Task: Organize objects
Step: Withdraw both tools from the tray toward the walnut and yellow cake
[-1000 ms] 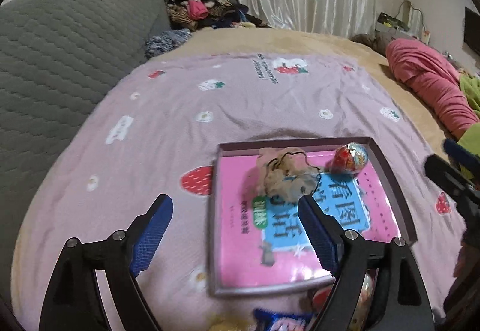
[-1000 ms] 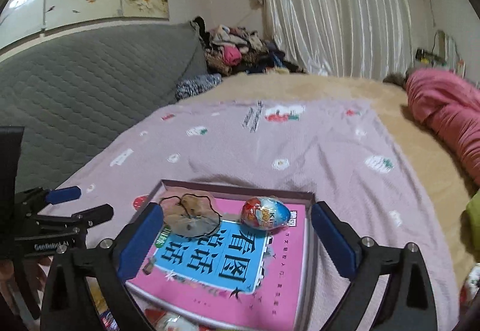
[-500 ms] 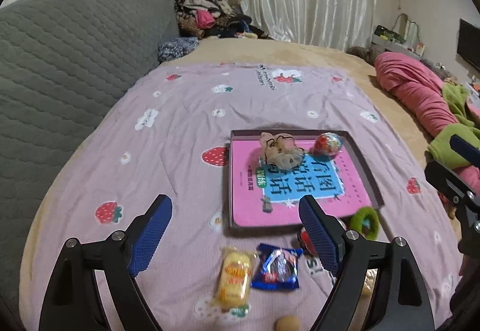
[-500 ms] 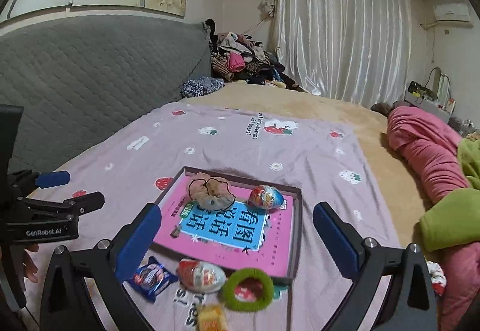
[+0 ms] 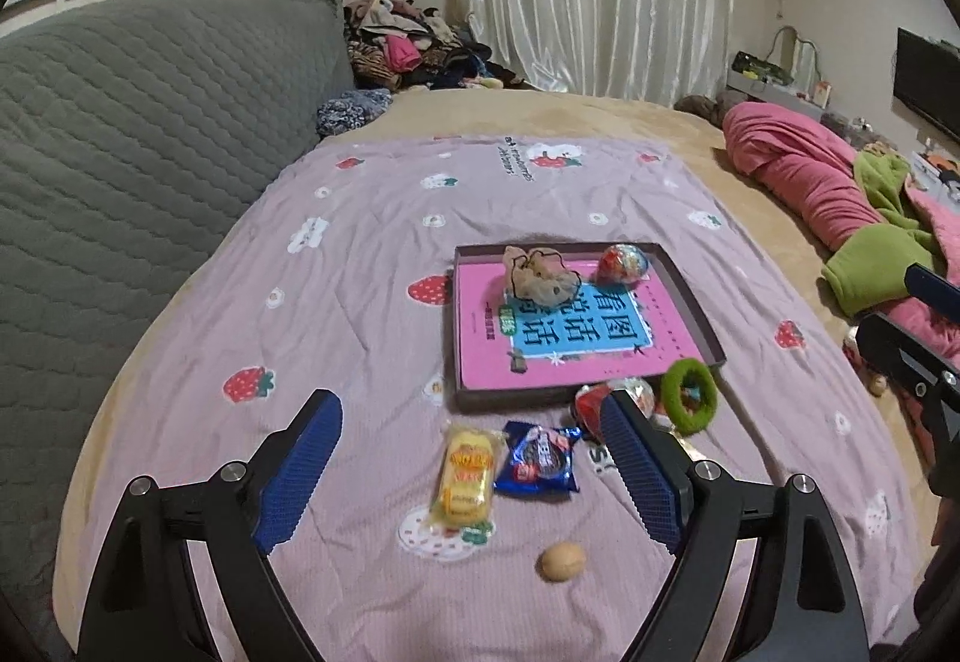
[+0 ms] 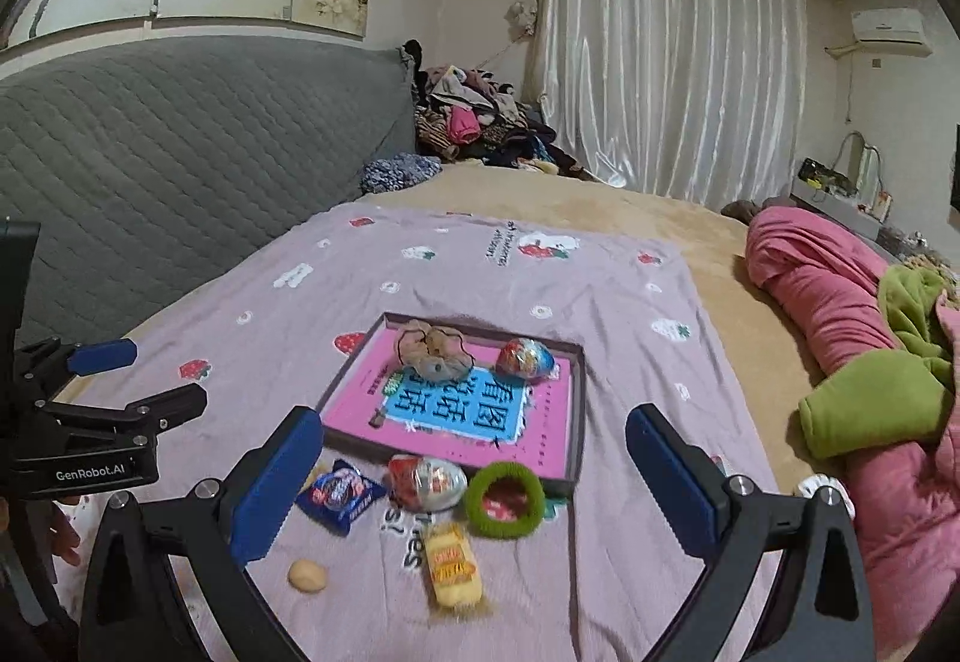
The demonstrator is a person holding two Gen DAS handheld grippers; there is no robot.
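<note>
Both grippers hang above the near edge of the bed (image 5: 372,266), empty, so the step in hand looks like choosing which loose thing goes next into the tray (image 5: 690,296). Going left to right in the left wrist view: the left gripper (image 5: 474,458) has its fingers (image 5: 303,458) wide apart with nothing between the pads. Under it on the pink sheet lie a yellow snack packet (image 5: 465,473), a blue snack packet (image 5: 537,461) just beside it, and a small tan ball (image 5: 561,561) nearer still. Farther right, close against the tray's near wall, sit a foil egg (image 6: 427,482) and a green hair ring (image 5: 690,395). The tray already carries a pink book (image 5: 540,350), a beige scrunchie (image 5: 540,278) and a second foil egg (image 5: 624,263) at its far end. The right gripper (image 6: 474,473) also stands with fingers spread and empty. A likely next move is to lower one gripper over a packet and close across its narrow width.
</note>
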